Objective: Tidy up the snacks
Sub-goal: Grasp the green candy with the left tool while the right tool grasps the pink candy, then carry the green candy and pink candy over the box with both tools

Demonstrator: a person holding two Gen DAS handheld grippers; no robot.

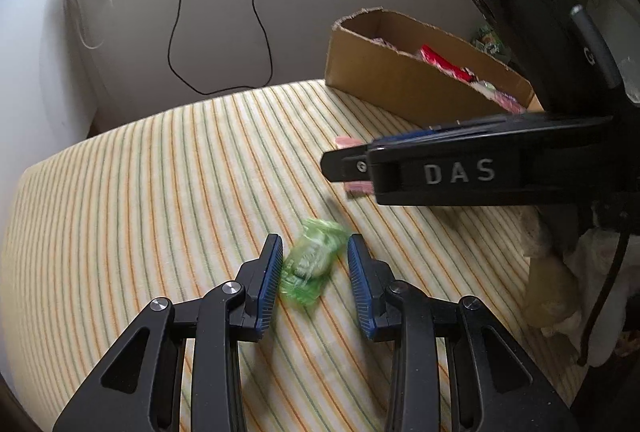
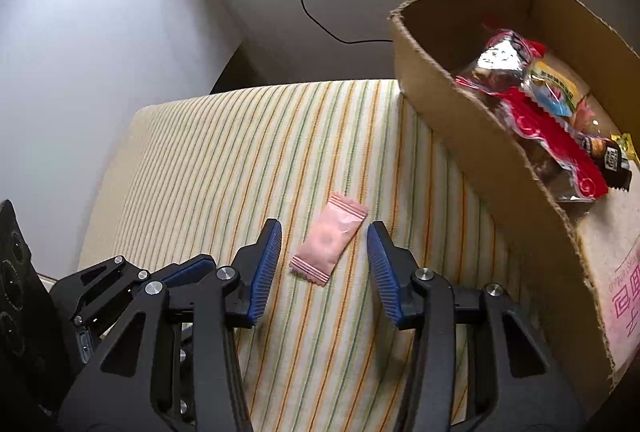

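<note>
Striped surface [image 2: 224, 151] underneath everything. Cardboard box [image 2: 472, 135] at its far right corner, holding several wrapped snacks [image 2: 548, 127]. Right claw [image 2: 324, 260] left of the box, spread around a pink candy [image 2: 329, 240], pads not touching it. Left claw [image 1: 316, 264] farther from the box, spread around a green candy [image 1: 312, 264], one pad just beside the wrapper.

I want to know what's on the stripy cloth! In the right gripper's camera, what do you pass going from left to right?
Left jaw's blue pad → pink candy packet → right jaw's blue pad → cardboard box → snacks in the box.
</note>
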